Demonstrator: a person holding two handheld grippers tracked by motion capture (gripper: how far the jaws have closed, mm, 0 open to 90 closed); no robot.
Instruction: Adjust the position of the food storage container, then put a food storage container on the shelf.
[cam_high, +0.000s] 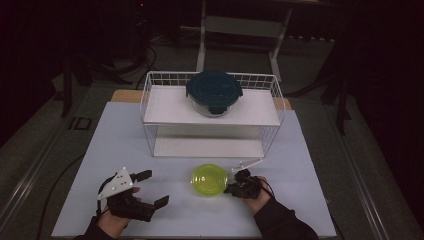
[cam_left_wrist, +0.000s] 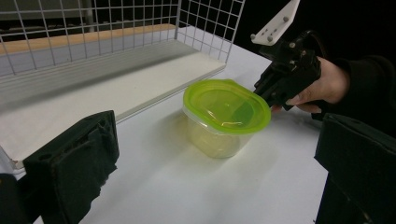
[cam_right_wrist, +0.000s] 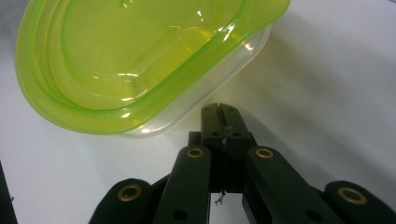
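A small clear tub with a lime-green lid (cam_high: 209, 179) (cam_left_wrist: 227, 110) (cam_right_wrist: 135, 65) stands on the white table in front of the wire shelf. My right gripper (cam_high: 231, 189) (cam_left_wrist: 266, 95) (cam_right_wrist: 219, 109) is shut, its joined jaws right at the tub's right side just below the lid rim; whether they touch it I cannot tell. My left gripper (cam_high: 155, 189) (cam_left_wrist: 215, 158) rests at the front left, jaws wide apart with nothing between them, pointing toward the tub.
A white wire shelf rack (cam_high: 212, 115) (cam_left_wrist: 116, 60) stands behind the tub. On its upper board sits a round glass container with a dark blue lid (cam_high: 214, 92). The table's front edge (cam_high: 195, 235) lies close under both hands.
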